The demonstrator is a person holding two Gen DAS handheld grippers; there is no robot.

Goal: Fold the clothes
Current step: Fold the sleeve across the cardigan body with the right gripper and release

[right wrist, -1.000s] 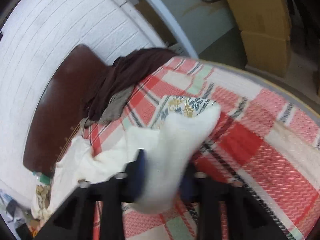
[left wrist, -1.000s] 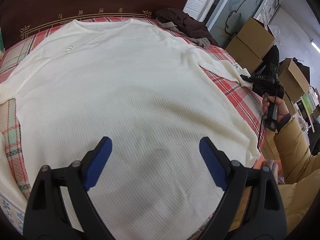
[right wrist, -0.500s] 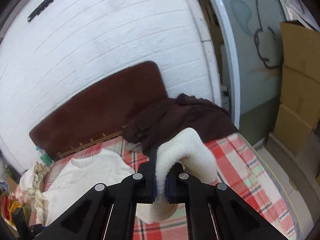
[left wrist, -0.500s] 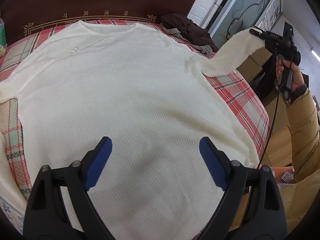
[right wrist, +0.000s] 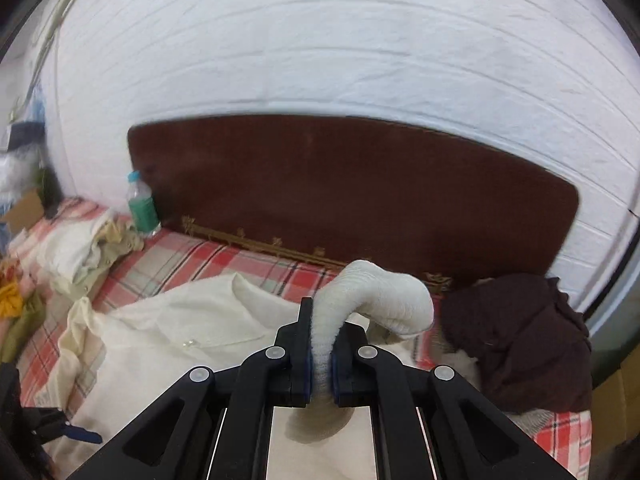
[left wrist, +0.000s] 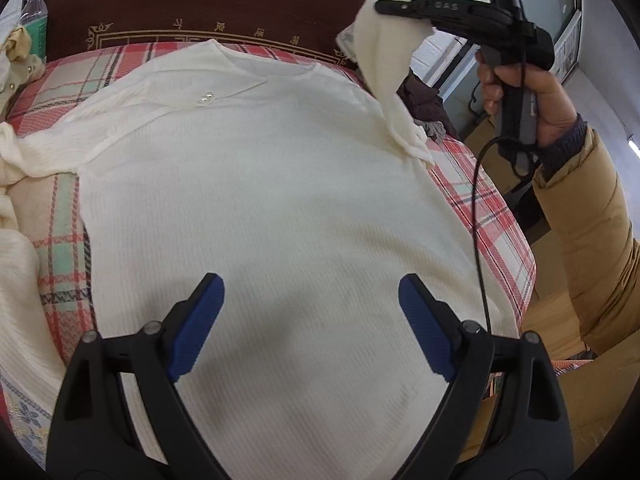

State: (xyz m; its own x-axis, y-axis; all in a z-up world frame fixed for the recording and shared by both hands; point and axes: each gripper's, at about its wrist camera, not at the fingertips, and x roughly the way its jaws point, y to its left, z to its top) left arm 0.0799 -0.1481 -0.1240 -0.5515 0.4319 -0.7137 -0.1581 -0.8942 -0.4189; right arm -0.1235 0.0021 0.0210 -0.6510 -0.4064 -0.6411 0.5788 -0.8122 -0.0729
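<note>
Cream knit sweater (left wrist: 280, 208) lies flat, front up, on the bed's plaid cover (left wrist: 484, 216), neckline toward the dark wooden headboard (left wrist: 224, 4); two small pearl buttons (left wrist: 206, 99) sit below the collar. Left gripper (left wrist: 310, 320) hangs above the lower body of the sweater, blue pads spread wide, nothing between them and no contact with the knit that I can see. Right gripper (right wrist: 320, 364) is clamped tight on the cuff end of one sleeve (right wrist: 380, 292); from its own camera the ribbed cuff is pinched between the two pads and arches up and over toward the right. From the left wrist view the same sleeve (left wrist: 384, 64) is lifted clear of the bed, running down from the gripper to the shoulder seam, which is bunched where it meets the cover. A hand (left wrist: 520, 88) in a tan padded sleeve holds the right gripper's handle (black cable hanging down from it). The other sleeve (left wrist: 24, 160) trails off the left edge, crumpled. A dark brown garment (right wrist: 520, 340) is heaped at the far right corner by the headboard; a plastic bottle with a green label (right wrist: 140, 204) stands at the far left corner, beside a pile of pale clothes (right wrist: 92, 248).
</note>
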